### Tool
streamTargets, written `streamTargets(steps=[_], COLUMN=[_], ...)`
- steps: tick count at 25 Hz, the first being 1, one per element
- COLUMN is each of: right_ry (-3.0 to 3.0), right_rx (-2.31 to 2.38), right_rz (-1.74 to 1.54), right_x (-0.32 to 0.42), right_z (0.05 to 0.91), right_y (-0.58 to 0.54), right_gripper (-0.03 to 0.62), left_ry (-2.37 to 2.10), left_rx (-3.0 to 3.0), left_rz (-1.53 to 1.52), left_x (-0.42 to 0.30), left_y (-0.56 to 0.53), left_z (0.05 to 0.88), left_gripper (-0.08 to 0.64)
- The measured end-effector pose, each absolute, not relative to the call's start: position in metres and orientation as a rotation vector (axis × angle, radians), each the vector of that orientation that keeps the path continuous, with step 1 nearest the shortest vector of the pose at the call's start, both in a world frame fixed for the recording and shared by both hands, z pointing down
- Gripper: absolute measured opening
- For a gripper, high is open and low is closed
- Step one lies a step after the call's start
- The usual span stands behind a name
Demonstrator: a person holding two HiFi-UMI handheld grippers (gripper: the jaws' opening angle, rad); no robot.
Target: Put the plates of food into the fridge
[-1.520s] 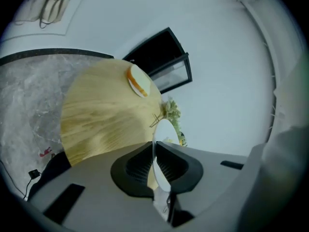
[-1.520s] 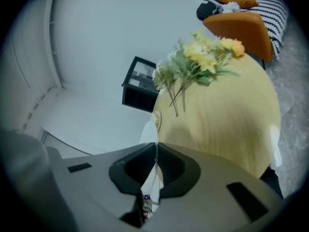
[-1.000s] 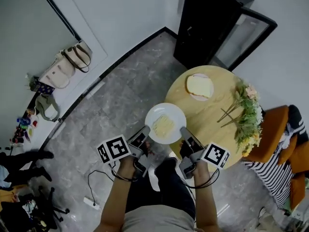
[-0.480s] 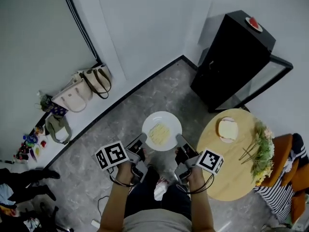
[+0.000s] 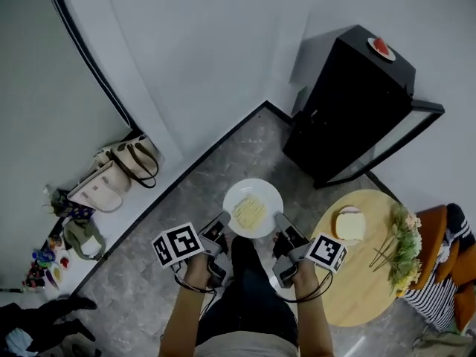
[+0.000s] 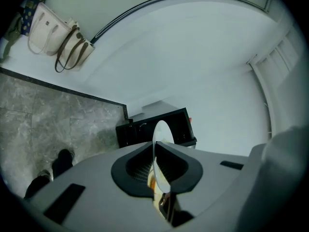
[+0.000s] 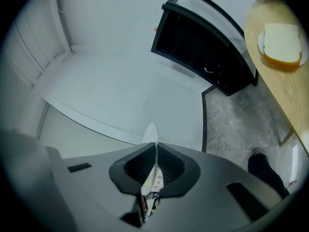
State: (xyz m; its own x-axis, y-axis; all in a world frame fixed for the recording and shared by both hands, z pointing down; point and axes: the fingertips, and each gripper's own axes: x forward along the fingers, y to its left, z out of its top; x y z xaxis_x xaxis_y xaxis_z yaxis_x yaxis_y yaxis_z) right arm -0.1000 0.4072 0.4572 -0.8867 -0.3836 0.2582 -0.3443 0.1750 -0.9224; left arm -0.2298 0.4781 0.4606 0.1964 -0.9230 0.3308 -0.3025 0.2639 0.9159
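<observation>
A white plate (image 5: pixel 253 208) of pale yellow food is held level above the grey stone floor (image 5: pixel 186 199), gripped from both sides. The left tongs (image 5: pixel 223 222) are clamped on its left rim and the right tongs (image 5: pixel 281 220) on its right rim. In each gripper view the rim is seen edge-on, pinched between the jaws. Both forearms are stretched forward, side by side. The black fridge (image 5: pixel 349 103) is seen ahead, well apart from the plate, its glass door (image 5: pixel 387 143) swung open. A second plate (image 5: pixel 349 224), with bread, is seen on the round wooden desk (image 5: pixel 357 288) at the right.
</observation>
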Motion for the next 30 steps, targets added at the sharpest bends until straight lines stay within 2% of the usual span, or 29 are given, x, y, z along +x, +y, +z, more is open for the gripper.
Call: streamTargets(steps=[11, 30], right_ry=[2.244, 1.845], right_rx=[-0.823, -1.270], right_rz=[-1.799, -1.533], right_x=[-0.134, -0.040], right_z=[0.441, 0.411], right_y=[0.243, 0.043], right_gripper=[0.025, 0.025], left_ry=[-1.292, -0.934], left_rx=[1.349, 1.544], left_rz=[-0.577, -0.316], left_x=[-0.272, -0.191], left_y=[0.299, 0.038], left_z=[0.441, 0.420], left_gripper=[0.024, 0.025])
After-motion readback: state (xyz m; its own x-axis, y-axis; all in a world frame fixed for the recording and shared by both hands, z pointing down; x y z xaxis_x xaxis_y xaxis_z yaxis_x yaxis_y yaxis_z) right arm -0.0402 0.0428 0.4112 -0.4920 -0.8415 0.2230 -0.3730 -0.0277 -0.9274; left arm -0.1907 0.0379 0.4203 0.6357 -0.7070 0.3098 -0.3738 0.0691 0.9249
